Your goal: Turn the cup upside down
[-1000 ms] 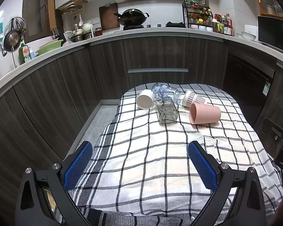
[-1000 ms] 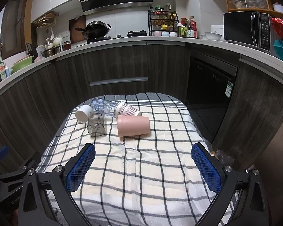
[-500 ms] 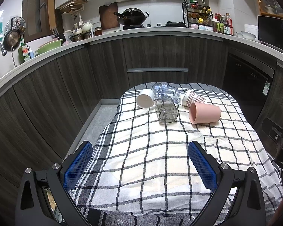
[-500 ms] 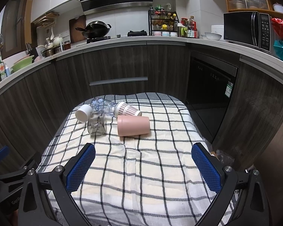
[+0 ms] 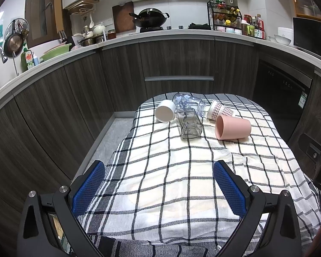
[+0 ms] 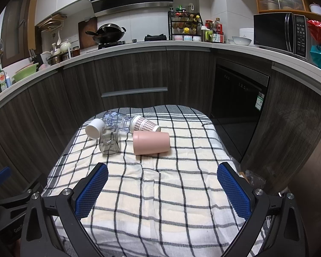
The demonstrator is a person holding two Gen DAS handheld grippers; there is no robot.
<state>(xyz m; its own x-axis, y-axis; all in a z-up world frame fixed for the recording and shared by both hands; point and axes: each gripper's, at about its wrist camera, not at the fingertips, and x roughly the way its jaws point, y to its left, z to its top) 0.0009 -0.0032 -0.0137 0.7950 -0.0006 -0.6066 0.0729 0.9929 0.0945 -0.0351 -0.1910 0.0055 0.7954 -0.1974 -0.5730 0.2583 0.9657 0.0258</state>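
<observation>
Several cups lie on their sides at the far end of a checked cloth [image 5: 182, 171]: a pink cup [image 5: 233, 127] [image 6: 151, 142], a grey glass cup [image 5: 189, 126] [image 6: 109, 142], a white cup [image 5: 164, 113] [image 6: 94, 129], a clear printed glass [image 5: 187, 102] [image 6: 115, 120] and a red-checked paper cup [image 5: 220, 112] [image 6: 145, 125]. My left gripper [image 5: 159, 185] is open and empty over the near cloth. My right gripper [image 6: 162, 189] is open and empty, also near, well short of the cups.
Dark wood cabinets [image 6: 134, 75] curve around behind the table, with a dishwasher [image 6: 239, 102] at right. The countertop holds a wok [image 6: 110, 34], spice rack [image 6: 185, 26] and microwave [image 6: 281, 33]. Floor shows left of the table [image 5: 109, 137].
</observation>
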